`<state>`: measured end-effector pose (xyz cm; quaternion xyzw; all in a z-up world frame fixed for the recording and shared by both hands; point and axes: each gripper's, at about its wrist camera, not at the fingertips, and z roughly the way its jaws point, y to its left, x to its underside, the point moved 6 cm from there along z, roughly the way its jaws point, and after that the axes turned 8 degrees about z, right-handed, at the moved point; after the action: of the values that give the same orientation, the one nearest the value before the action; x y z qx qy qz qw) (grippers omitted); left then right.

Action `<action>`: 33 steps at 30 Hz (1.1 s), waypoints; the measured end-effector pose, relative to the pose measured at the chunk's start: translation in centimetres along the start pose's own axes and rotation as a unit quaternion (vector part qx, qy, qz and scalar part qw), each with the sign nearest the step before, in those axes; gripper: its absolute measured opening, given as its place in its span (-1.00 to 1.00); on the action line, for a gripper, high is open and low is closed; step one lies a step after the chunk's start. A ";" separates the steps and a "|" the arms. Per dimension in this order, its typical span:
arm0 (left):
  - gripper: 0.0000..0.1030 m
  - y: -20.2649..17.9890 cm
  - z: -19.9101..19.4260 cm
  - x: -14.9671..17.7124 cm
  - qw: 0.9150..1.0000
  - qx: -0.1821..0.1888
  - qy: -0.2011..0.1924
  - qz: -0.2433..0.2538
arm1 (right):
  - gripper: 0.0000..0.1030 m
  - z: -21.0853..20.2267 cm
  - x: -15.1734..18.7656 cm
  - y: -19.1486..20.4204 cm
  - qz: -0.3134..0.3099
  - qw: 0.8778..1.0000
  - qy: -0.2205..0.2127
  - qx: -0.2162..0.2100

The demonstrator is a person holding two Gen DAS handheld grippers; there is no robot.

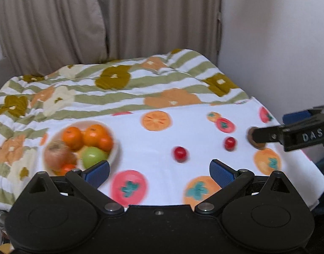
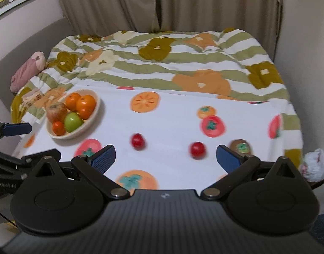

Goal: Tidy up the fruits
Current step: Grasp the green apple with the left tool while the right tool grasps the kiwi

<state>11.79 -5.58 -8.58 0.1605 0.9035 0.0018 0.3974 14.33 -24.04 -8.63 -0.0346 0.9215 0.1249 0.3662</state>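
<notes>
A cream bowl (image 1: 87, 123) (image 2: 77, 134) at the left holds several oranges, a reddish apple (image 2: 56, 111) and a green apple (image 2: 73, 121). Two small red fruits lie loose on the white fruit-print cloth: one (image 1: 180, 154) (image 2: 138, 141) mid-cloth, one (image 1: 229, 143) (image 2: 197, 149) further right. A brown kiwi (image 2: 241, 147) (image 1: 258, 146) sits at the right, just beyond my right gripper's right finger. My left gripper (image 1: 159, 169) is open and empty, beside the bowl. My right gripper (image 2: 166, 156) is open and empty, near the right red fruit.
The cloth (image 1: 162, 131) lies on a striped, flowered bedspread (image 2: 183, 59), with curtains and walls close behind. A pink plush toy (image 2: 28, 72) and a small box (image 2: 32, 97) lie at the left; a white crumpled bag (image 2: 314, 165) sits past the right edge.
</notes>
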 end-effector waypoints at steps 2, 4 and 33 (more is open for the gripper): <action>0.98 -2.0 0.3 0.2 1.000 0.009 0.001 0.001 | 1.00 -0.1 0.3 -1.4 -0.008 1.000 0.001 0.003; 0.98 -3.9 0.6 0.3 1.000 0.019 0.002 0.004 | 1.00 0.2 0.4 -2.8 -0.018 1.000 0.004 0.007; 0.49 -16.9 8.6 6.8 0.984 0.126 0.100 0.081 | 1.00 11.6 1.5 -11.7 -0.059 0.997 0.043 0.019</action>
<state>8.81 -20.68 -21.54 0.2809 0.9158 -0.0639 0.2798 22.76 -32.30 -20.16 -0.0872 0.9350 0.0838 0.3334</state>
